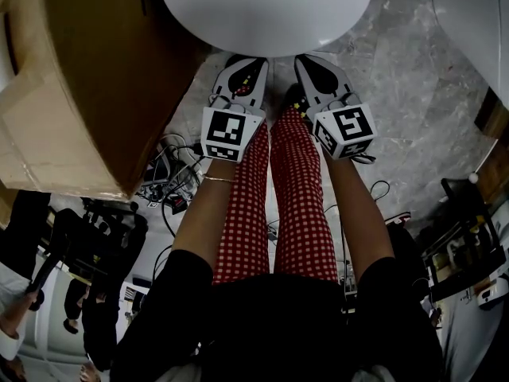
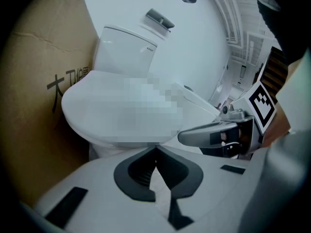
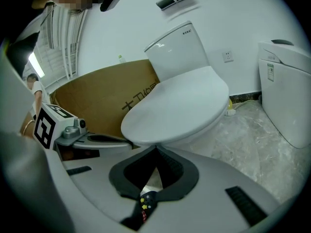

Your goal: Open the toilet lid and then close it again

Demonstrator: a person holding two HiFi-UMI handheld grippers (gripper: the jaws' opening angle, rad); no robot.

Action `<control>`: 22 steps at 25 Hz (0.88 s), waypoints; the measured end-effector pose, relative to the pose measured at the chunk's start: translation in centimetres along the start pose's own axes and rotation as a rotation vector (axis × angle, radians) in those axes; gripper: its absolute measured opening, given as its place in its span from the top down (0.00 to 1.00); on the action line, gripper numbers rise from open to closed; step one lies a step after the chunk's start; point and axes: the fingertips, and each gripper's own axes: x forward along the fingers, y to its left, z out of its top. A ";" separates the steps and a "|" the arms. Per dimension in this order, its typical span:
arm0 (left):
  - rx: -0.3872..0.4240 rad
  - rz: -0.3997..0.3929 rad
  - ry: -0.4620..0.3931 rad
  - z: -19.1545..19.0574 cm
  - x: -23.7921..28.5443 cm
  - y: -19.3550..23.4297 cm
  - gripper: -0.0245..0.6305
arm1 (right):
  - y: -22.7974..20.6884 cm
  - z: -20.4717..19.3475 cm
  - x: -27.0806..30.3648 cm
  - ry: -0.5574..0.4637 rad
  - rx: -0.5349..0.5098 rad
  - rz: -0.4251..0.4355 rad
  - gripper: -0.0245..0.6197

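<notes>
A white toilet stands in front of me with its lid (image 1: 266, 10) down flat on the bowl. The lid (image 3: 180, 106) fills the middle of the right gripper view, with the tank (image 3: 177, 50) behind it. My left gripper (image 1: 256, 60) and right gripper (image 1: 306, 60) are side by side just below the lid's front edge. Both are shut with nothing between their tips. In the left gripper view the left gripper (image 2: 155, 148) points at the front rim of the lid (image 2: 121, 106). The right gripper (image 3: 156, 148) points at the same rim from the other side. I cannot tell whether either tip touches it.
A big cardboard box (image 1: 79, 78) stands close on the toilet's left. A second white toilet (image 3: 286, 96) sits to the right across grey marble floor (image 1: 421, 94). Cables (image 1: 171, 185) lie by my left leg. My legs in red checked trousers (image 1: 294, 205) stand under the grippers.
</notes>
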 end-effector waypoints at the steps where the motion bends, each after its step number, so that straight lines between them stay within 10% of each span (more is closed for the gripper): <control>1: -0.010 -0.002 -0.002 0.0 0.0 0.0 0.96 | -0.1 -0.1 0.1 0.005 0.001 -0.006 0.93; 22: 0.005 -0.007 -0.037 1.4 -0.9 -0.9 0.96 | 0.4 1.4 -1.0 -0.045 -0.039 -0.048 0.93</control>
